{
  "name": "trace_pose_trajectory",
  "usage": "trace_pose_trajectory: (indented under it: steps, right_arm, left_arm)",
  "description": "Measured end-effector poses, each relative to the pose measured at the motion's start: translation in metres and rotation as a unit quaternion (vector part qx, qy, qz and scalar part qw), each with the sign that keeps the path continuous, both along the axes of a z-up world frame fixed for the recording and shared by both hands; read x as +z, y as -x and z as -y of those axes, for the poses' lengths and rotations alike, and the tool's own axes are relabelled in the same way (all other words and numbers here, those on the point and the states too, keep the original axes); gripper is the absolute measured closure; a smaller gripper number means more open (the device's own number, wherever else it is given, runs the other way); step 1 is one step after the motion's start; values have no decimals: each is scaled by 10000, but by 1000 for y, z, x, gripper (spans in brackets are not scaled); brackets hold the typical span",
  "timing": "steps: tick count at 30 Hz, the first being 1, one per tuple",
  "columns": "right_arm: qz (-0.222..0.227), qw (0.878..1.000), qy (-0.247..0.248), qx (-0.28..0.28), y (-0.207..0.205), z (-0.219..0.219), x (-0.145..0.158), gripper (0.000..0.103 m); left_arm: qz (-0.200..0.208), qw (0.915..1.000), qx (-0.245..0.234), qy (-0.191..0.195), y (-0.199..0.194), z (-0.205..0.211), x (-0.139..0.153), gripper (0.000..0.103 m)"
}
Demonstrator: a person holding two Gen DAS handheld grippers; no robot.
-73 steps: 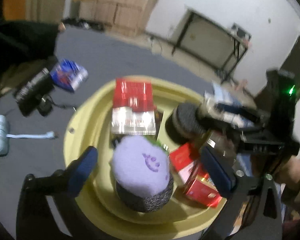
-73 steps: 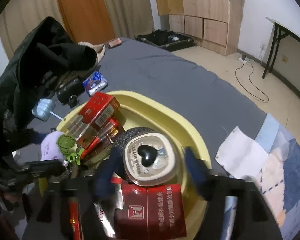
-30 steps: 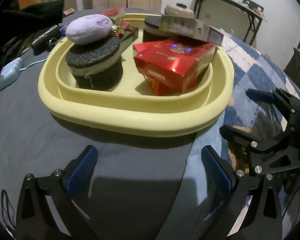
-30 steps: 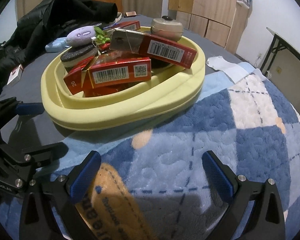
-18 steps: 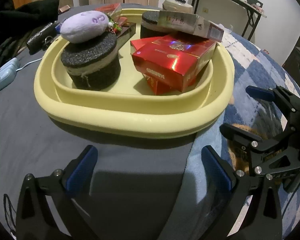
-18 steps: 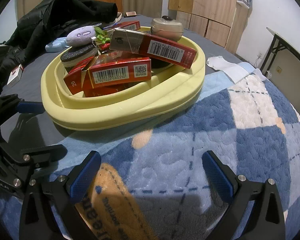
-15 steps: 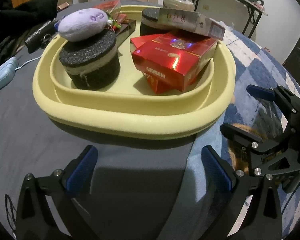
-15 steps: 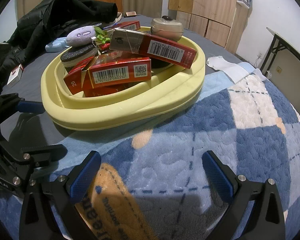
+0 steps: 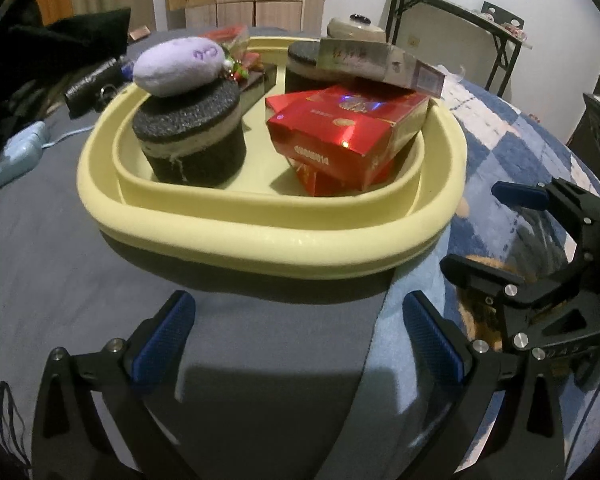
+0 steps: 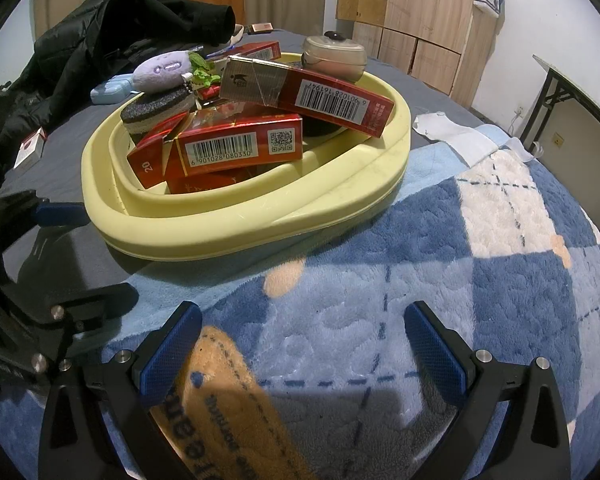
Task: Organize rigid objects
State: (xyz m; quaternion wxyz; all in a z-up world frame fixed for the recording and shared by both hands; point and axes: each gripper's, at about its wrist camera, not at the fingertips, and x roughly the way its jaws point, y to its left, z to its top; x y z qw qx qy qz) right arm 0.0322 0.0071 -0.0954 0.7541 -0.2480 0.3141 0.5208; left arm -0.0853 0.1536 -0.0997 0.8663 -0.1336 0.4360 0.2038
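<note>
A pale yellow basin [image 9: 260, 236] sits on the bed; it also shows in the right wrist view [image 10: 228, 236]. In it stand a dark round sponge block [image 9: 192, 140] with a purple plush [image 9: 178, 66] on top, red cartons [image 9: 344, 128] and a long red box [image 10: 312, 94] lying across them. A beige round case [image 10: 334, 56] sits at the far rim. My left gripper [image 9: 298, 344] is open and empty, low in front of the basin. My right gripper [image 10: 302, 350] is open and empty over the blue blanket, also short of the basin.
A black jacket [image 10: 112, 20] lies piled at the back left. A light blue case [image 9: 16, 154] with a cord and a black device [image 9: 90, 88] lie left of the basin. A small red and white box [image 10: 30, 150] and white cloth [image 10: 454, 132] lie on the bed.
Both grippers dropped from above the basin to bed level in front of it. In the last second the left view shifted slightly; the right has stayed put.
</note>
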Motion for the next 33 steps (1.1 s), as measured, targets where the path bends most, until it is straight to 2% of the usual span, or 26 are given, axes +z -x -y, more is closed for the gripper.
trace_pose_trajectory:
  steps: [33]
  right_arm:
    - [3, 10000, -3, -2, 0, 0, 0, 0]
  left_arm:
    - [29, 10000, 6, 26, -2, -3, -1, 0]
